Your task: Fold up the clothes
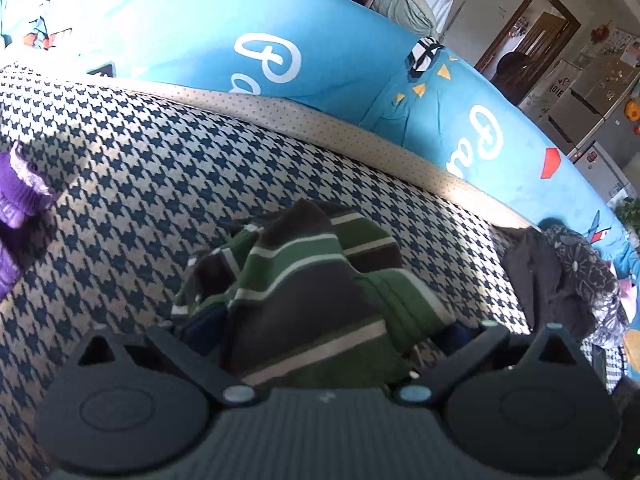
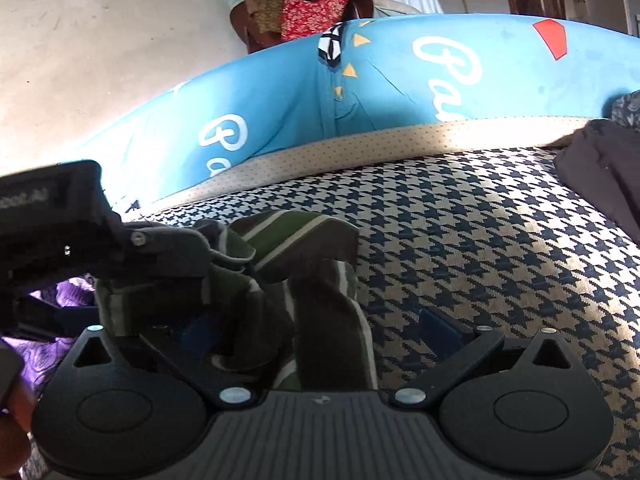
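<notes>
Striped knit in green, brown and white, the sweater point(image 1: 316, 292) lies bunched on a houndstooth sofa seat point(image 1: 132, 184), piled right between the fingers of the left tongs point(image 1: 320, 332). The cloth fills the gap and spills over the blue pads, which peek out on either side; the fingers stand wide apart, and I cannot tell whether they pinch the fabric or only bracket it.

From the right wrist view, the same sweater point(image 2: 280, 280) sits left of centre, rising in a fold from the seat point(image 2: 500, 248) and running down into the right tongs point(image 2: 320, 336). These fingers are also spread wide. The left pad is buried under the knit, while the right pad point(image 2: 440, 328) is bare, lying over the seat, apart from the cloth. Whether anything is gripped here is unclear.

The left tongs point(image 2: 168, 248) enter this view from the left, their dark body touching the sweater's near-left edge.

Purple cloth point(image 1: 20, 196) lies at the far left of the seat, a dark pile point(image 1: 560, 280) at the right. Behind runs a blue cushion point(image 1: 280, 32) with white lettering.
</notes>
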